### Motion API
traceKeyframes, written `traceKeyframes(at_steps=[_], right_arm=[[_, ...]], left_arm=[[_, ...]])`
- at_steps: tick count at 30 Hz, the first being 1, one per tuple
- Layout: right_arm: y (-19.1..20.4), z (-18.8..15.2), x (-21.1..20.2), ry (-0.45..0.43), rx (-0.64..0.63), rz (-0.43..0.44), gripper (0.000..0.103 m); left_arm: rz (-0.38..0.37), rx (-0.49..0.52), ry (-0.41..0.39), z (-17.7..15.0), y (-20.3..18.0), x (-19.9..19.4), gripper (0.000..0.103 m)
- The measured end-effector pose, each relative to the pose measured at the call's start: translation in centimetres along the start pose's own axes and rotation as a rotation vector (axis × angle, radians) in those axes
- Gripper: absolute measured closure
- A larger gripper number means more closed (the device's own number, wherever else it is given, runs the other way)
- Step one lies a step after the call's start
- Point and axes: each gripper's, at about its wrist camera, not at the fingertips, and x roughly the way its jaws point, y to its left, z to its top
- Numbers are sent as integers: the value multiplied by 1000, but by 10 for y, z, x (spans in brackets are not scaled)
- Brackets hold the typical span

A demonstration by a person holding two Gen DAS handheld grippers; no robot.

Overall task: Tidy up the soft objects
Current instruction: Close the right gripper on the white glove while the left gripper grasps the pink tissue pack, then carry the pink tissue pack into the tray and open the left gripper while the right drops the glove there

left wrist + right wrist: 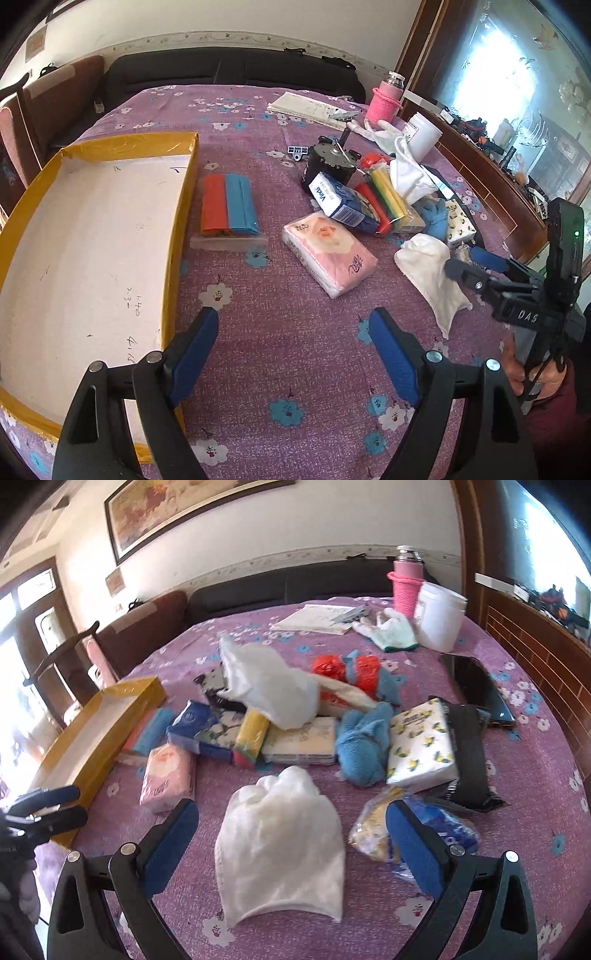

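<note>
Jaws of both grippers spread wide; right gripper point(291, 834) straddles white cloth point(280, 853).

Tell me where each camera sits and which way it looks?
Left wrist: rides the left tool, looking across the table at the yellow box; the right tool shows too.
Right wrist: rides the right tool, over the white cloth.
Both see the pink tissue pack, the cloth and the box.

A box point(92, 236) lies left on the table point(295, 369); tissue packs point(328, 254) and cloths point(280, 849) lie to its right.
</note>
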Motion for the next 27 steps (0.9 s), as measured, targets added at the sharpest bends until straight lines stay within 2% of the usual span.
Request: traceKeyframes(at_steps=[5, 7, 8, 9, 12, 16, 19, 24, 27], right_arm=[[20, 2, 28, 71, -70, -11, 3], [21, 4, 39, 107, -78, -16, 17], [20, 5, 44, 132, -76, -15, 34], [18, 4, 47, 156, -69, -20, 46], [12, 1, 40, 147, -50, -14, 58], [1, -6, 30, 153, -26, 17, 59], [-7, -11, 27, 150, -7, 33, 59], [-6, -11, 28, 146, -8, 40, 57], [-5, -11, 28, 146, -10, 56, 52]], left_arm=[[-14, 27, 16, 7, -18, 9, 20], [-4, 20, 29, 14, -23, 18, 20], [-1, 13, 36, 17, -24, 23, 20], [-6, 8, 42, 20, -26, 28, 20], [-31, 10, 63, 29, -34, 44, 20], [0, 18, 109, 40, -41, 75, 21], [66, -5, 157, 47, -38, 100, 21], [137, 37, 131, 51, -50, 112, 18], [160, 87, 114, 44, -55, 107, 31]])
